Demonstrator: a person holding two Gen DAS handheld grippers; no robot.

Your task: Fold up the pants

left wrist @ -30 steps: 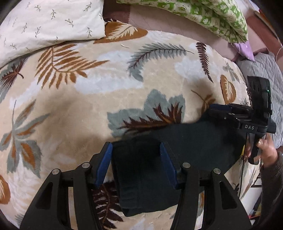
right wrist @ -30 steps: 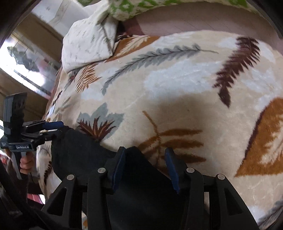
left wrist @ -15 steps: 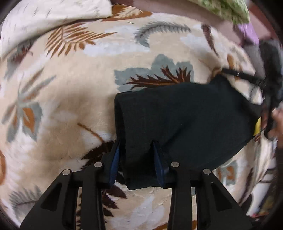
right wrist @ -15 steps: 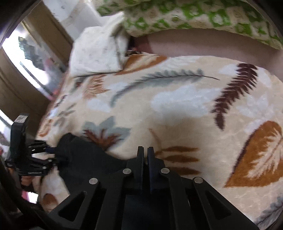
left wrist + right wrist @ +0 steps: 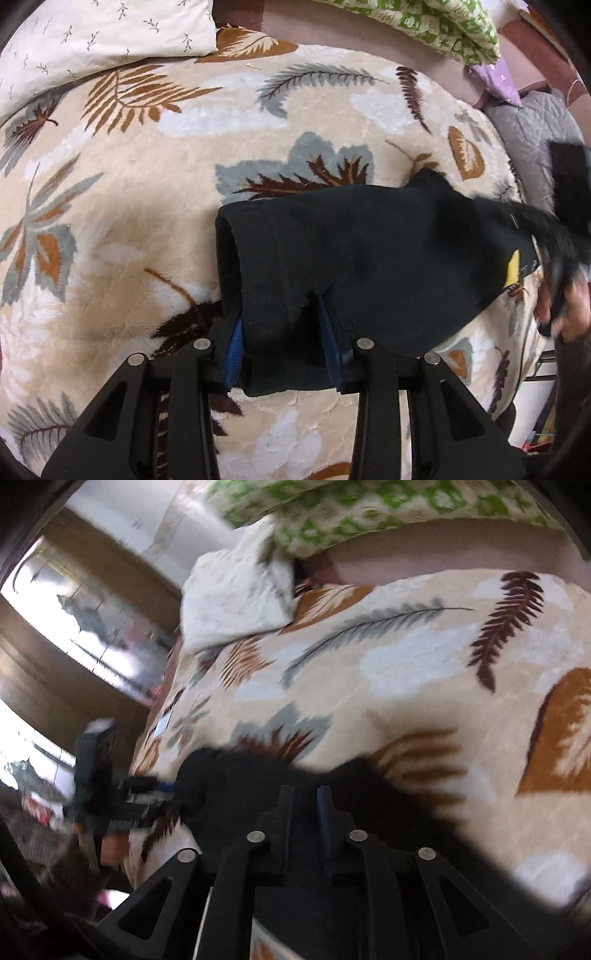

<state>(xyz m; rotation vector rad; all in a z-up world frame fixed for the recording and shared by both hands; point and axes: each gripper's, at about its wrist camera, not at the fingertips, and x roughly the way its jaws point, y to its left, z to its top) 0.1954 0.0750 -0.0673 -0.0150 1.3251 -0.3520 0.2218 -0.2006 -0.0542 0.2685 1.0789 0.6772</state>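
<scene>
Black pants (image 5: 369,251) lie folded across a leaf-patterned blanket (image 5: 129,221). My left gripper (image 5: 282,332) is shut on their near edge, a thick fold bunched between the blue pads. At the right of the left wrist view, the blurred right gripper (image 5: 532,225) holds the far corner, which is drawn up towards it. In the right wrist view my right gripper (image 5: 304,801) shows a narrow gap filled with black cloth; its jaws are opening, and the pants (image 5: 229,786) are raised around them. The left gripper (image 5: 166,794) grips the far end there.
A white pillow (image 5: 92,44) lies at the back left and a green patterned quilt (image 5: 424,22) at the back right. A grey mat (image 5: 532,125) is beyond the blanket's right edge. A hand (image 5: 565,310) holds the right gripper's handle. Wooden panels and windows (image 5: 74,627) stand past the bed.
The left jaws closed onto the pants' near fold. The right jaws shut on the cloth, then parted a little as that gripper rose. The pants now stretch taut between the two grippers.
</scene>
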